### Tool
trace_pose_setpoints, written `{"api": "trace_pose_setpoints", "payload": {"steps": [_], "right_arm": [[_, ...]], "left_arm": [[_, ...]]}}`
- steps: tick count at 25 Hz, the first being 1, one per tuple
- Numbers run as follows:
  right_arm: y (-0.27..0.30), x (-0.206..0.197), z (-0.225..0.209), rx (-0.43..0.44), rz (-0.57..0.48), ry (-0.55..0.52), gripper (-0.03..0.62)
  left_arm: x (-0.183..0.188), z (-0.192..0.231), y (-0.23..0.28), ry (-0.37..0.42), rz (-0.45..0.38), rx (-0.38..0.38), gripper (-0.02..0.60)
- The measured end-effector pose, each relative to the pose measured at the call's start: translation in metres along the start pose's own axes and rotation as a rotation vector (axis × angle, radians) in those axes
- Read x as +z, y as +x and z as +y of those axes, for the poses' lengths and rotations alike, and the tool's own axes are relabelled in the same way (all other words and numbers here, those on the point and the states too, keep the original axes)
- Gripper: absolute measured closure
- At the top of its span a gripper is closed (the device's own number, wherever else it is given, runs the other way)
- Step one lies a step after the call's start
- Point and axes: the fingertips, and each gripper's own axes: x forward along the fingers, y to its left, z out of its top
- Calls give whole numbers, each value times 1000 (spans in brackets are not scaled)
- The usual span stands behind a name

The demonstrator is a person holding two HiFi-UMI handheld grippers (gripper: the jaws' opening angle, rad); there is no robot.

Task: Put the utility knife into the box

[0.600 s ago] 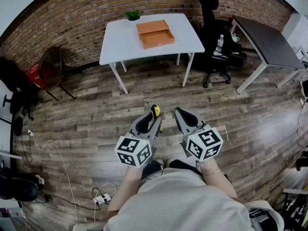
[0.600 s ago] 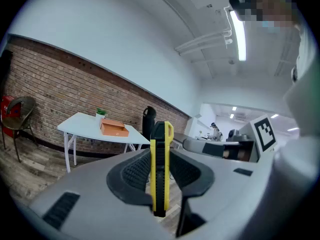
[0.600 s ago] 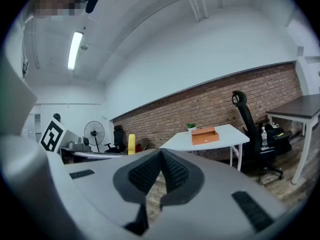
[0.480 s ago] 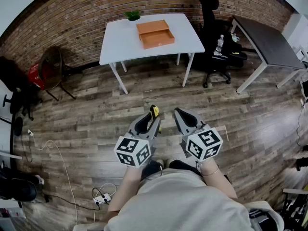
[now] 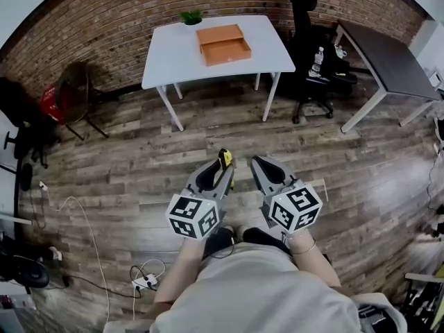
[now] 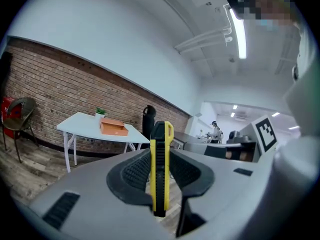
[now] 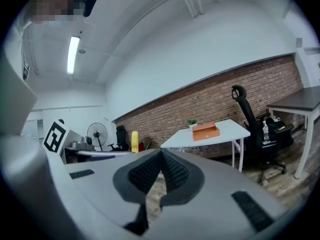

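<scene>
A yellow and black utility knife point(image 6: 159, 171) stands upright between the pads of my left gripper point(image 5: 220, 165), which is shut on it; its yellow tip point(image 5: 224, 159) pokes out past the jaws in the head view. Beside it my right gripper point(image 5: 258, 166) is shut with nothing in it, pads touching at the tips point(image 7: 160, 156). The orange box point(image 5: 223, 44) lies open on the white table point(image 5: 173, 60) far ahead against the brick wall. It also shows as a small orange box point(image 6: 113, 127) in the left gripper view and an orange box point(image 7: 205, 131) in the right gripper view.
Wooden floor lies between me and the table. A black office chair point(image 5: 309, 54) and a dark desk point(image 5: 388, 57) stand right of the table. A brown chair point(image 5: 73, 96) and red thing stand at the left. Cables and a power strip point(image 5: 142, 281) lie on the floor near my left.
The table and box have shifted slightly up in the head view; both grippers hold the same pose and the knife stays gripped.
</scene>
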Motion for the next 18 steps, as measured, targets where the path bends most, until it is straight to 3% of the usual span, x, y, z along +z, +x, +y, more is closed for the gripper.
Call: {"api": "trace_pose_setpoints", "payload": {"steps": [11,18], "right_arm": [[-13,-25,-32,5,46,38,595],[32,-22,-54,14,58,39,595]], "left_arm": [[-21,-12,25,-32,30,20,471],[-12,27,56,-52,28,28,471]]}}
